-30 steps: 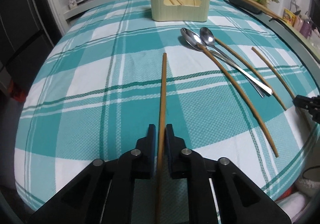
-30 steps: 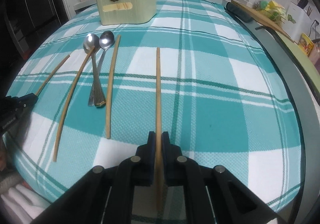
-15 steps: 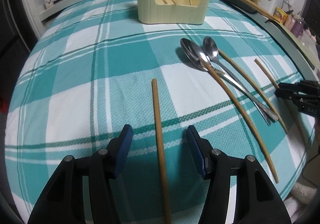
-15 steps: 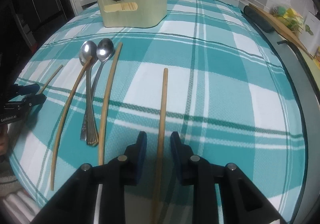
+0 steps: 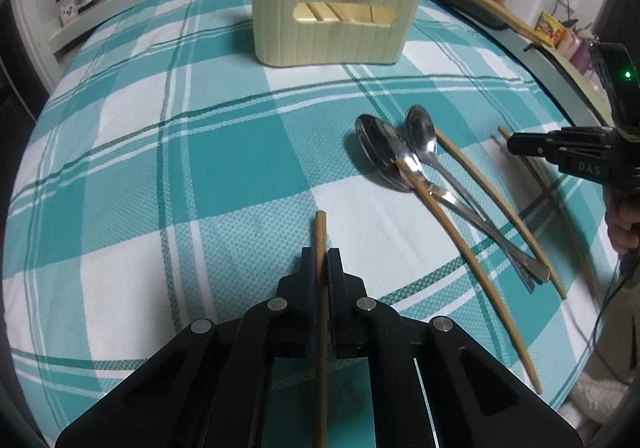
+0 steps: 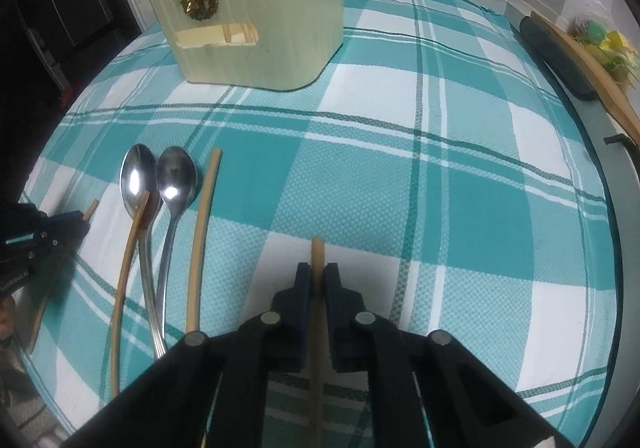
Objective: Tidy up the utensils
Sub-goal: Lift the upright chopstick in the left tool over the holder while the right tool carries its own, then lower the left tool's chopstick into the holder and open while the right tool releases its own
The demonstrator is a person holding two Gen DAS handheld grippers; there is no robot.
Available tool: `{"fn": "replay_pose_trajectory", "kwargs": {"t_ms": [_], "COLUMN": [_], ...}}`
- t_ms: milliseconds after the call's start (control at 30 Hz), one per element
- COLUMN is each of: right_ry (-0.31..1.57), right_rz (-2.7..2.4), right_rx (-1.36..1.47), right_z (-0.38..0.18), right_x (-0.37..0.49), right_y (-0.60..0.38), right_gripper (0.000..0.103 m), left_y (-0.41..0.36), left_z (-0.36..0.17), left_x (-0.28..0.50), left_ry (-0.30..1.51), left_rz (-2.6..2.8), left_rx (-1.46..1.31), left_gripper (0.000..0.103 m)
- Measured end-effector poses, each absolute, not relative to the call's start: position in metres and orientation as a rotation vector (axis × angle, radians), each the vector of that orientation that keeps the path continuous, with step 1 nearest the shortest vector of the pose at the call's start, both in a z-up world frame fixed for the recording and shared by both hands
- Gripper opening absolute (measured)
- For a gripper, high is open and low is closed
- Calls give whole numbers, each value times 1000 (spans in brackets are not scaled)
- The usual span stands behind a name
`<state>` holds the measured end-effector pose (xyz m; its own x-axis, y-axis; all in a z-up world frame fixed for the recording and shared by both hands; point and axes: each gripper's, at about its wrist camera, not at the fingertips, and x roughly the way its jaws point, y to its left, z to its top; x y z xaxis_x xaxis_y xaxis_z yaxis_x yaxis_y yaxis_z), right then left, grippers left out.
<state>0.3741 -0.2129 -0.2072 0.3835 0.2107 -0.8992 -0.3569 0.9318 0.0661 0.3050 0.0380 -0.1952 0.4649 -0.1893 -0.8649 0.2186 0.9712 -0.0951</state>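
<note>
Two hand-held grippers, left and right, each re-clamped nearer its chopstick's tip, cream holder closer.

left gripper: black, blue pads, silver screws | right gripper: same, green LED

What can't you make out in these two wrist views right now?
- Left wrist view: the rear of the chopstick is covered by the left hand-held gripper.
- Right wrist view: the other chopstick runs under the right hand-held gripper and out of frame.
- Both views: the holder walls hide most of its contents.
</note>
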Motion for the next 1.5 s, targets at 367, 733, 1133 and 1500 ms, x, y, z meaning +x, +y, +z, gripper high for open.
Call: {"fn": "replay_pose_trajectory", "kwargs": {"t_ms": [367,733,1133,1500], "right_ry": [824,543,435,337], "right_rz": [430,427,423,425], "right_rx": [-23,-45,-35,-24], "right_z": [-94,-24,13,76], "right_x": [327,278,287,347], "right_y": [-221,-216,-204,-189], "right_gripper": [7,7,6,6], "left_y": [60,74,79,73], "left_z": [-88,-40,14,94], "left_x": [263,240,264,341], "left_ry": [764,584,463,355], "left_rz": [-275,-271,-275,-268], "left_rx": [-92,-179,-199,-155], "left_gripper": [4,3,3,3]}}
